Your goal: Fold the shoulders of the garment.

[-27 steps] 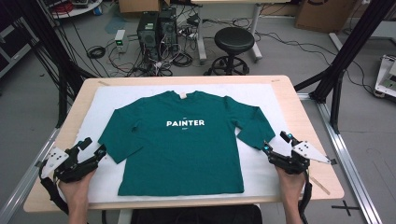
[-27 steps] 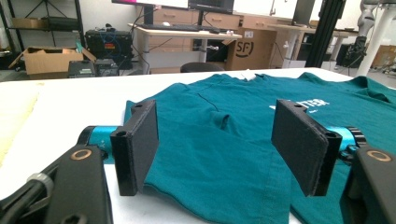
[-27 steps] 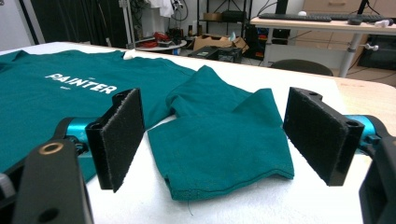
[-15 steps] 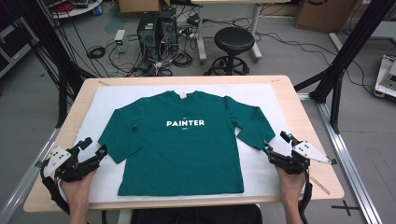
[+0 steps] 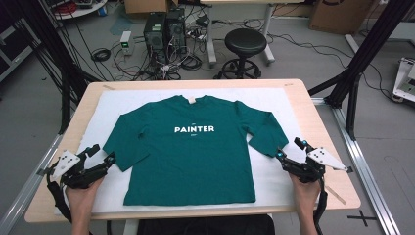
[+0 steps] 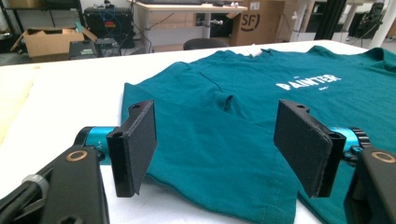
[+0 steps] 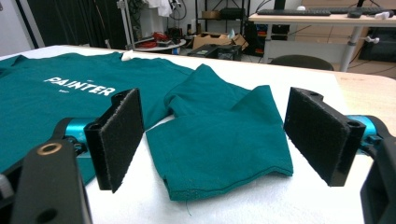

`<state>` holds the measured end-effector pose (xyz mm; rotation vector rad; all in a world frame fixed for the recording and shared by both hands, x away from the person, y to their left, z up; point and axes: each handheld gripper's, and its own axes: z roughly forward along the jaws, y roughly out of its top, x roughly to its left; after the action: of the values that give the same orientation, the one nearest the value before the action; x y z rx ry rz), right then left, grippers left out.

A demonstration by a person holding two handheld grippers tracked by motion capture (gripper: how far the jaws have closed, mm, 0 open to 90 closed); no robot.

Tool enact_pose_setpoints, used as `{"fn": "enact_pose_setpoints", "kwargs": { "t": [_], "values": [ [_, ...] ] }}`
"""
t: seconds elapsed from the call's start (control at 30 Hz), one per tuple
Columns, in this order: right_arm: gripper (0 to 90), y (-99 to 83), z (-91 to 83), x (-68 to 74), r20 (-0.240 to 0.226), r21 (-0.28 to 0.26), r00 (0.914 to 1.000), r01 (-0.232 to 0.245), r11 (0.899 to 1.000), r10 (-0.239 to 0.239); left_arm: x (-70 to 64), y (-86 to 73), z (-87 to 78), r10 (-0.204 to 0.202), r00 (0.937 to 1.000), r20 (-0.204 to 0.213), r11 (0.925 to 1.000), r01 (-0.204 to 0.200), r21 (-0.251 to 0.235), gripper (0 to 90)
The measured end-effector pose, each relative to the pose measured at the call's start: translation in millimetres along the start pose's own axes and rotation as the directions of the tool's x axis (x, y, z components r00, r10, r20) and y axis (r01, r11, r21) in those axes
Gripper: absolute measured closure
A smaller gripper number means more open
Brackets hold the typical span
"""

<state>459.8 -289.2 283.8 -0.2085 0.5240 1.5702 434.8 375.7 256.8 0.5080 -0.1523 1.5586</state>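
The green T-shirt (image 5: 188, 154) is lying flat on the tabletop (image 5: 318, 115), collar at the far side. Each sleeve end is sitting just ahead of one hand-held gripper: left sleeve (image 6: 219, 140) before the left hand-held gripper (image 5: 100, 157), right sleeve (image 7: 224, 140) before the right hand-held gripper (image 5: 289, 149). Both are gaping wide, gripping nothing.

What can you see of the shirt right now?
The shirt is dark teal knit cloth with white PAINTER lettering on the chest. It lies flat, front up, collar away from the person, on the white mat covering the table. Both sleeves spread outward, the ends creased. The left gripper and right gripper stand open at the sleeve ends; contact cannot be told.
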Motion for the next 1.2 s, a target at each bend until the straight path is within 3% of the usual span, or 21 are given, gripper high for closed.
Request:
{"fn": "enact_pose_setpoints", "kwargs": {
  "t": [0.47,0.63,0.8,0.9,1.0,1.03,1.07,1.1,1.13,1.17,1.2],
  "values": [
    [20.4,0.3,0.6,-0.1,0.001,0.005,1.0,0.0,1.0,0.0,4.5,2.7,7.1,-0.046,0.9989,0.013,0.9961,0.045,0.075,31.3],
    [20.4,0.3,0.7,-0.1,0.006,0.006,1.0,-0.003,1.0,0.003,2.5,3.3,6.4,-0.035,0.9979,0.054,0.9964,0.031,0.079,41.3],
    [20.4,0.4,0.9,-1.0,0.01,0.006,0.9999,-0.007,1.0,0.007,-1.1,5.7,8.5,-0.013,0.9967,0.08,0.9941,0.004,0.109,43.1],
    [20.4,0.5,1.0,-1.0,0.01,0.005,0.9999,-0.005,1.0,0.005,-7.7,11.6,12.9,0.013,0.9916,0.129,0.9861,-0.034,0.163,46.6],
    [20.4,0.5,1.0,-0.9,0.012,0.006,0.9999,-0.002,1.0,0.002,-12.6,15.5,15.6,0.032,0.9891,0.144,0.9792,-0.06,0.194,50.1],
    [20.4,0.5,0.9,-0.1,0.011,0.011,0.9999,-0.009,1.0,0.009,-17.3,18.5,18.2,0.052,0.9858,0.16,0.9701,-0.088,0.226,52.3],
    [20.4,0.5,0.9,-0.1,0.011,0.011,0.9999,-0.009,1.0,0.009,-17.3,18.5,18.2,0.052,0.9858,0.16,0.9701,-0.088,0.226,53.2],
    [20.4,0.5,1.1,-0.3,0.013,0.009,0.9999,-0.005,1.0,0.004,-21.2,19.5,21.3,0.061,0.9824,0.176,0.9589,-0.107,0.263,54.8],
    [20.4,0.5,1.0,0.1,0.013,0.01,0.9999,-0.007,1.0,0.007,-22.9,19.5,22.9,0.065,0.981,0.182,0.9523,-0.116,0.282,56.3],
    [20.4,0.6,1.1,0.2,0.014,0.01,0.9999,-0.006,1.0,0.006,-22.9,19.5,22.9,0.065,0.981,0.182,0.9523,-0.116,0.282,57.1],
    [20.4,0.6,1.1,0.2,0.015,0.011,0.9999,-0.005,1.0,0.005,-25.1,18.4,26.3,0.069,0.9783,0.195,0.9403,-0.129,0.315,58.7]
  ]
}}
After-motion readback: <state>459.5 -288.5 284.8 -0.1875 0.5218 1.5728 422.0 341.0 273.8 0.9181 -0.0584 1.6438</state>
